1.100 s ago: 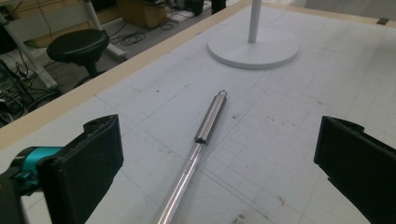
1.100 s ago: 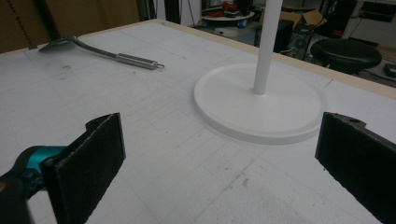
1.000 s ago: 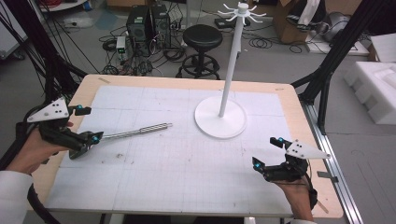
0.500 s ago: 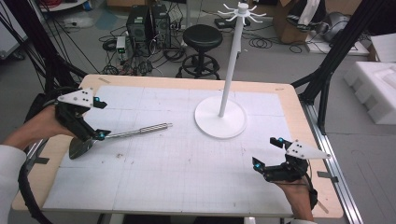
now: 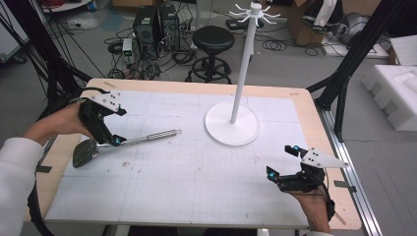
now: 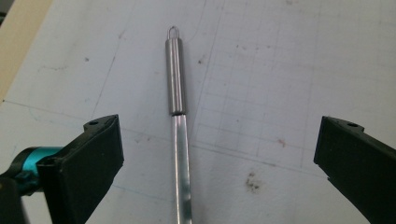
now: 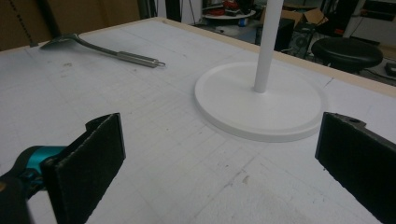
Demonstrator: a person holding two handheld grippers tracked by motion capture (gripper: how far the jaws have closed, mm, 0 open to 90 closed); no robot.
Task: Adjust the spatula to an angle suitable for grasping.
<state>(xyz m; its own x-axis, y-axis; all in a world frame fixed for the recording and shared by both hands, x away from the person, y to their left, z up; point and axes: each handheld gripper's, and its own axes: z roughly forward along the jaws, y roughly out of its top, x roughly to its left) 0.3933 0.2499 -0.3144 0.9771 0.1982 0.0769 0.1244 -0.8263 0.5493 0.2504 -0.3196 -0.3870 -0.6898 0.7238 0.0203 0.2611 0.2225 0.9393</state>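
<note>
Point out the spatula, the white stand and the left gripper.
spatula (image 6: 176,74): left gripper view, on its round steel handle.
white stand (image 5: 231,131): high view, on its round base.
left gripper (image 5: 104,139): high view, midway between its fingertips, over the spatula's neck.

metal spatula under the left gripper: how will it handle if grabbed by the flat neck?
The spatula looks like polished steel, so probably stiff but slippery against the pads. Its round handle may roll if nudged sideways. The left gripper straddles the thin neck with jaws wide open; the blade end could sag once lifted.

Beyond the table: a black stool (image 5: 213,39), tangled cables (image 5: 123,49) on grey floor.
</note>
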